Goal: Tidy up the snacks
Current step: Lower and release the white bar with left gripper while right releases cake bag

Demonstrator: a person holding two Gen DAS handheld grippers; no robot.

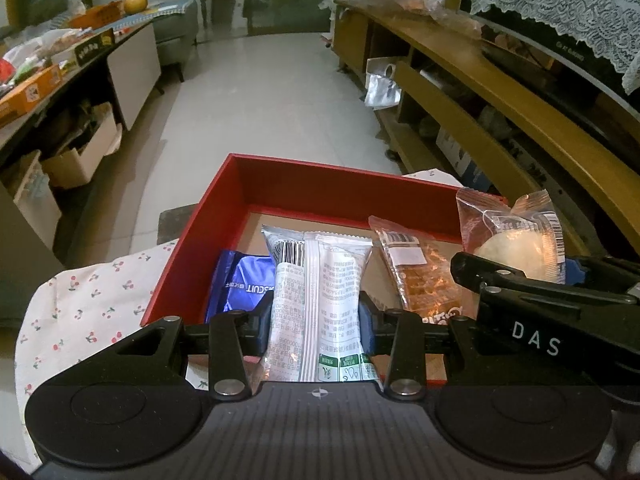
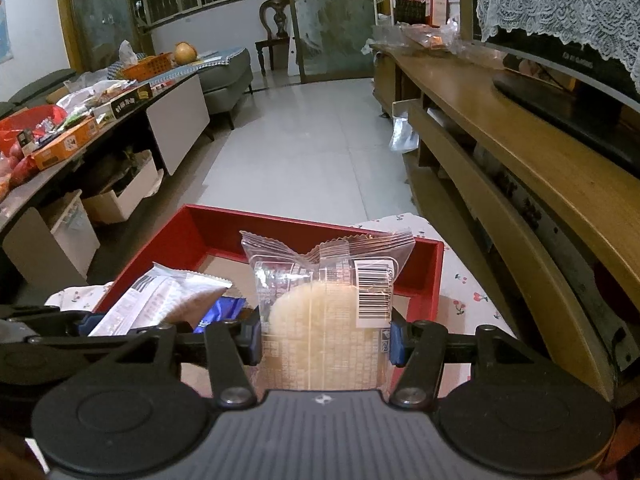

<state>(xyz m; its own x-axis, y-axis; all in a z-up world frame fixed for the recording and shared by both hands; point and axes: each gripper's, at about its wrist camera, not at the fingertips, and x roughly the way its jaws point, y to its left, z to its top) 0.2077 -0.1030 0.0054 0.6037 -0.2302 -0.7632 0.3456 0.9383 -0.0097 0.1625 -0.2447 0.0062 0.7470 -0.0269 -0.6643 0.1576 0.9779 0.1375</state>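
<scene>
Both jaws clamp snacks over the red cardboard box [image 1: 188, 240]: our left gripper [image 1: 316, 320] pinches a silver foil packet [image 1: 320, 280], our right gripper [image 2: 326, 340] a clear-wrapped pale round cake [image 2: 312, 312]. We judge both light, slippery and crushable; hold them mid-body, gently.

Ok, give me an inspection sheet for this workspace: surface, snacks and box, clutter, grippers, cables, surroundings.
Surface: cherry-print cloth under the red box.
Job's things: blue biscuit pack and orange snack pack lie in the box; white wrapper and clear pastry pack are held above it.
Clutter: nothing seen on the cloth beside the box.
Grippers: left gripper shut on the white wrapper; right gripper shut on the pastry pack.
Cables: nothing seen.
Surroundings: crowded side table, wooden TV cabinet, tiled floor.
</scene>
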